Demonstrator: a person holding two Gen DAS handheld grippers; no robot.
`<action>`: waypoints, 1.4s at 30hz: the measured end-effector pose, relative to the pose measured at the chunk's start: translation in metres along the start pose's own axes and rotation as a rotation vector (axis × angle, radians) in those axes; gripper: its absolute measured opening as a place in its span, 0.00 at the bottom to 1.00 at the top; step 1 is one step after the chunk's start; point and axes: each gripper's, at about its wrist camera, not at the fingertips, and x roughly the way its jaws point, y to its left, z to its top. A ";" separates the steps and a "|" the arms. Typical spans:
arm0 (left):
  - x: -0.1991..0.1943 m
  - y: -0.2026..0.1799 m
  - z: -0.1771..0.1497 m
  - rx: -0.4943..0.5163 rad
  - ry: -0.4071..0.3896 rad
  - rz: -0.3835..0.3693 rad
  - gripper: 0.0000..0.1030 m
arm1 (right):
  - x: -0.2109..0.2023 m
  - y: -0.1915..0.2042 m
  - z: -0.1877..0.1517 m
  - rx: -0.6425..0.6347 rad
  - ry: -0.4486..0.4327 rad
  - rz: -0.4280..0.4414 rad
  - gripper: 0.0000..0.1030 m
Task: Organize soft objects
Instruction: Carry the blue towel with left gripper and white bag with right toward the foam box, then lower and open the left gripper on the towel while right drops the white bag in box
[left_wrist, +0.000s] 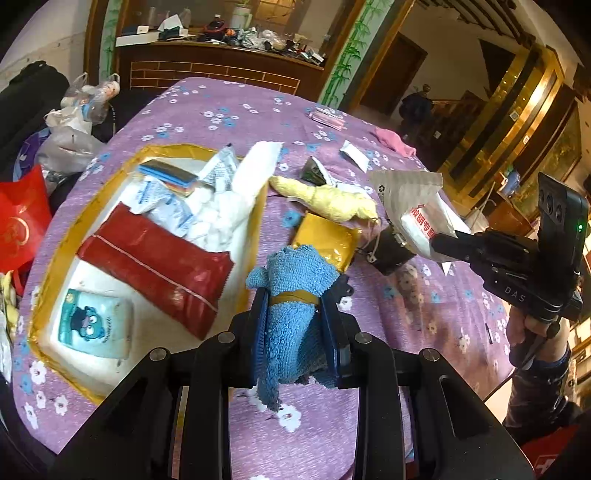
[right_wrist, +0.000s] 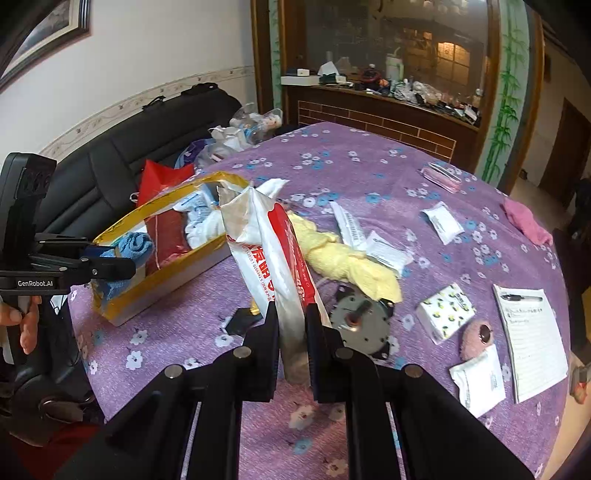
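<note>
Roughly halfway, I'd guess: box (left_wrist: 55, 258) already holds several packs, left gripper (left_wrist: 295, 314) clamps the blue towel (left_wrist: 291, 295) beside it, right gripper (right_wrist: 291, 332) pinches a white-red pack (right_wrist: 273, 251), yellow cloth (right_wrist: 343, 254) and pink cloth (right_wrist: 524, 218) still out.

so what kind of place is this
Likely a home living or dining room: a table under a purple flowered cloth, a black sofa against the wall, and a cluttered wooden cabinet behind.
</note>
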 end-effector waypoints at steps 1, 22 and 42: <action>-0.001 0.002 0.000 -0.003 -0.001 0.004 0.25 | 0.001 0.003 0.001 -0.006 0.001 0.005 0.11; -0.026 0.072 -0.017 -0.120 0.004 0.141 0.25 | 0.027 0.063 0.025 -0.083 0.019 0.150 0.11; 0.012 0.109 -0.029 -0.228 0.083 0.106 0.26 | 0.083 0.116 0.049 0.059 0.115 0.389 0.11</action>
